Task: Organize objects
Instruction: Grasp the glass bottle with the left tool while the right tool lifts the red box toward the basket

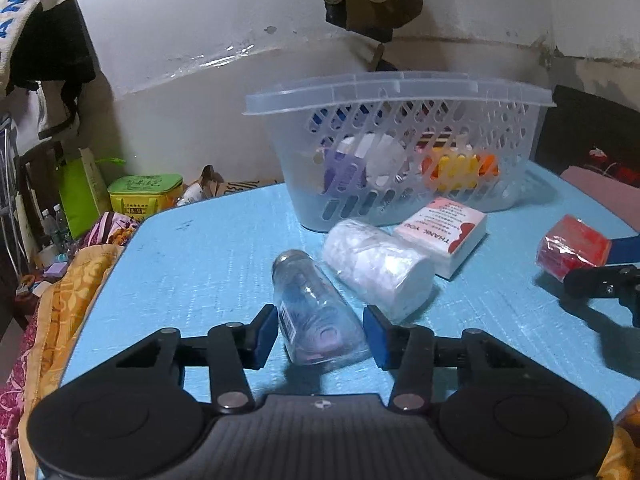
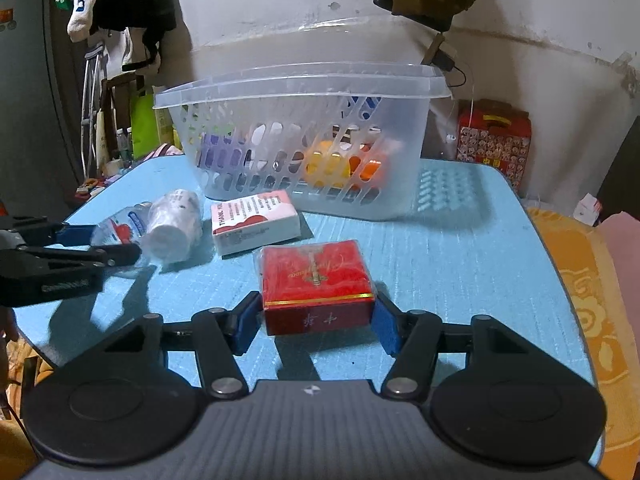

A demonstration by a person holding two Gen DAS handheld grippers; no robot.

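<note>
A clear plastic bottle (image 1: 316,312) lies on the blue table (image 1: 208,264). My left gripper (image 1: 322,334) is open around its base, pads just clear of its sides. My right gripper (image 2: 316,322) is shut on a red box (image 2: 316,284), pads against both sides; the box also shows in the left wrist view (image 1: 572,248). A white wrapped roll (image 1: 380,264) and a pink-and-white "THANK YOU" box (image 1: 444,236) lie before the clear basket (image 1: 400,92), which holds purple, white, yellow and orange items.
The basket (image 2: 304,88) stands at the table's back, against the wall. An orange patterned cloth (image 2: 592,280) lies right of the table. A green tin (image 1: 144,196) and bottles sit beyond the left edge. A red carton (image 2: 494,136) stands back right.
</note>
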